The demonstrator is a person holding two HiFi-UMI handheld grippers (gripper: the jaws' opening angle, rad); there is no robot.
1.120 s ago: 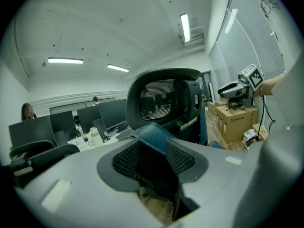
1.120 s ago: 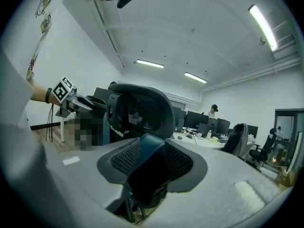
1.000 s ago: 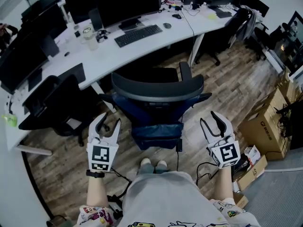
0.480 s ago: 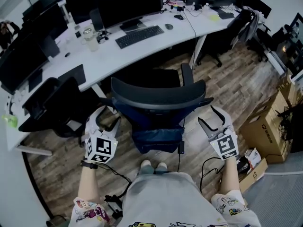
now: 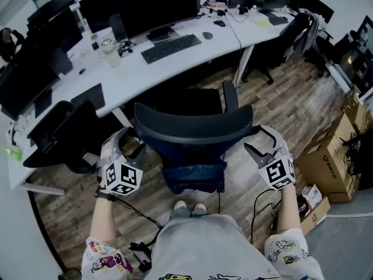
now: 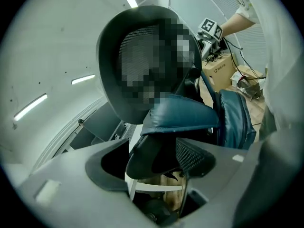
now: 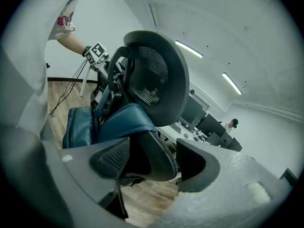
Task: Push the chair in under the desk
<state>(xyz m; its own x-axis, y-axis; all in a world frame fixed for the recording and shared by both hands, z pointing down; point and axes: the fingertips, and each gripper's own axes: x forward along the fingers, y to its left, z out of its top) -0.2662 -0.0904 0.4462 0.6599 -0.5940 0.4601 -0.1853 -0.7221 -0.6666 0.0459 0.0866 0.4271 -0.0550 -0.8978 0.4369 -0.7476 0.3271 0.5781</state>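
A black mesh-backed office chair (image 5: 192, 127) with a blue cushion stands pulled out from the white desk (image 5: 175, 60), its back toward me. My left gripper (image 5: 125, 147) is at the chair's left side and my right gripper (image 5: 262, 146) at its right side. In the left gripper view the jaws of the left gripper (image 6: 152, 163) are opening, with the dark armrest (image 6: 149, 156) between them and not pinched. In the right gripper view the right gripper (image 7: 154, 163) is opening in the same way around the other armrest (image 7: 154, 151).
On the desk are monitors (image 5: 145, 4), a keyboard (image 5: 170, 44) and a cup (image 5: 109, 45). Another black chair (image 5: 61, 133) stands to the left. Cardboard boxes (image 5: 329, 150) and cables lie at the right. My feet (image 5: 187, 205) are just behind the chair.
Both grippers have moved forward from behind the chair to its two sides. Their jaws have spread wider and now reach around the armrests.
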